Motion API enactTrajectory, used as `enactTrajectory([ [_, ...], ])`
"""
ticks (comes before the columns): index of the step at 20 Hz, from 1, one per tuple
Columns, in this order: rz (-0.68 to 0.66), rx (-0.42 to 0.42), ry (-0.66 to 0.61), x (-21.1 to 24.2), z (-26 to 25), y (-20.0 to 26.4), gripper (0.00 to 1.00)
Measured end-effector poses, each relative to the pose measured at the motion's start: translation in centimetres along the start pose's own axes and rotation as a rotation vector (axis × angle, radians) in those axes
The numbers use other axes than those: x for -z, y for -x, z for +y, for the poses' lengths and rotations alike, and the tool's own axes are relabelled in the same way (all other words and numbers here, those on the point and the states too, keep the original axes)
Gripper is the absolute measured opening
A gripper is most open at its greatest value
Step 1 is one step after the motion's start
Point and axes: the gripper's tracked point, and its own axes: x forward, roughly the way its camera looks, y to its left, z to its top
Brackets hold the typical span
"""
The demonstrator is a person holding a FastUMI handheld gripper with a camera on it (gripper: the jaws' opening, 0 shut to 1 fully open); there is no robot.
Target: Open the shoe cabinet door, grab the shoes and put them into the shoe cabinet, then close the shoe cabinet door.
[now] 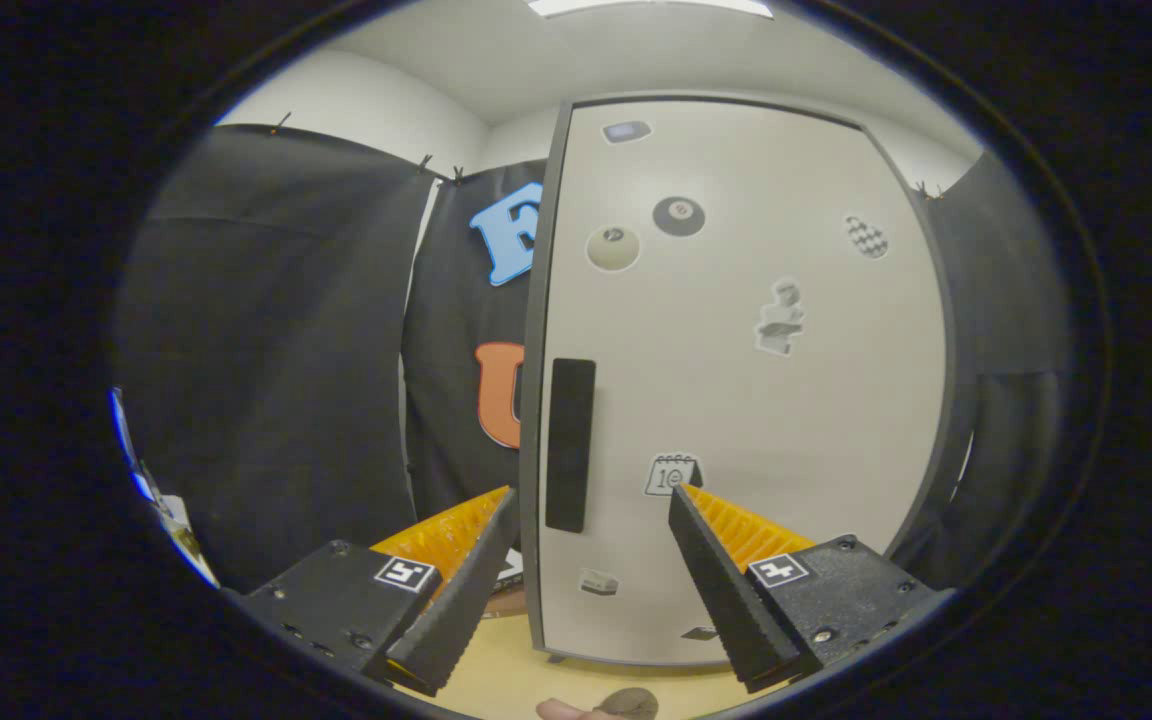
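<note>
Legible marks on shoe cabinet door [786,420], placed relative to its dark handle [570,445]: black billiard-ball sticker [678,216] up and right, numeral 8; calendar sticker [673,475] just right, low, by gripper [591,500] open fingertip, reading roughly "10"; other stickers unreadable

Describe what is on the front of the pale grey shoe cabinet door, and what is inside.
On the pale grey shoe cabinet door sit a black rectangular handle and several stickers. It is shut, hiding the inside. The open gripper brackets the handle.

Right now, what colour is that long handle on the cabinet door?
Black, a tall strip on the pale grey door, seen in the gripper view between the open claw.
</note>
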Motion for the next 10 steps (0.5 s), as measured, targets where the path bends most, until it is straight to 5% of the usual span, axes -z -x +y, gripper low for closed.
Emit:
enactTrajectory([
  [5, 0.006, 0.027, -0.057, -1.0, 0.7, -5.4, 0.98],
  [10, 0.006, 0.153, 0.005, -1.6, -0.2, -7.3, 0.67],
])
